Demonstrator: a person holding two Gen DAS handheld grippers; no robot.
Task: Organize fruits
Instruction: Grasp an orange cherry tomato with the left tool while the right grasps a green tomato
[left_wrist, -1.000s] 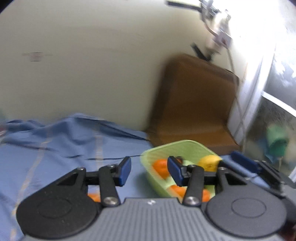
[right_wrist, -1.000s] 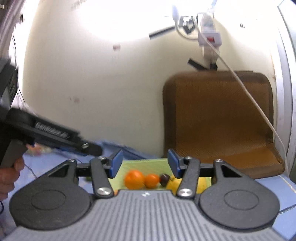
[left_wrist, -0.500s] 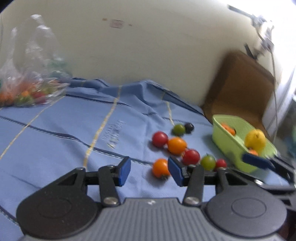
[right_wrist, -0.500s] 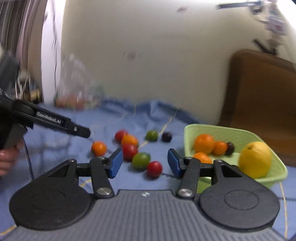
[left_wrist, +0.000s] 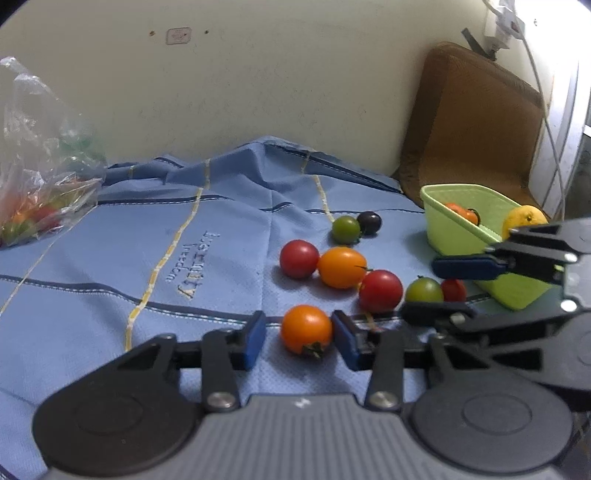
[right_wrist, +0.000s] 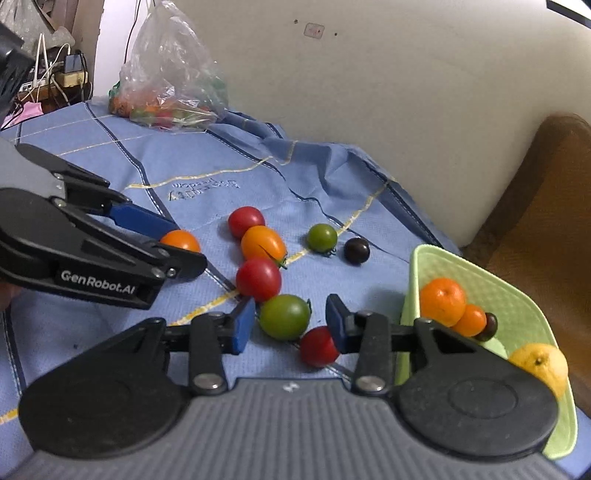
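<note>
Left wrist view: the left gripper's (left_wrist: 298, 335) fingers stand apart around an orange tomato (left_wrist: 306, 328) on the blue cloth (left_wrist: 110, 266), with bare cloth stretching leftward. Half a second ago that tomato lay ahead of them.

Right wrist view: the right gripper (right_wrist: 290, 325), fingers apart, has dropped low over a green tomato (right_wrist: 284, 316) and a small red tomato (right_wrist: 318, 346), just beside the green basket's (right_wrist: 524, 295) wall.

Both grippers dropped toward the loose tomatoes (fingers apart): left gripper (left_wrist: 298, 338) brackets orange tomato (left_wrist: 306, 328).
</note>
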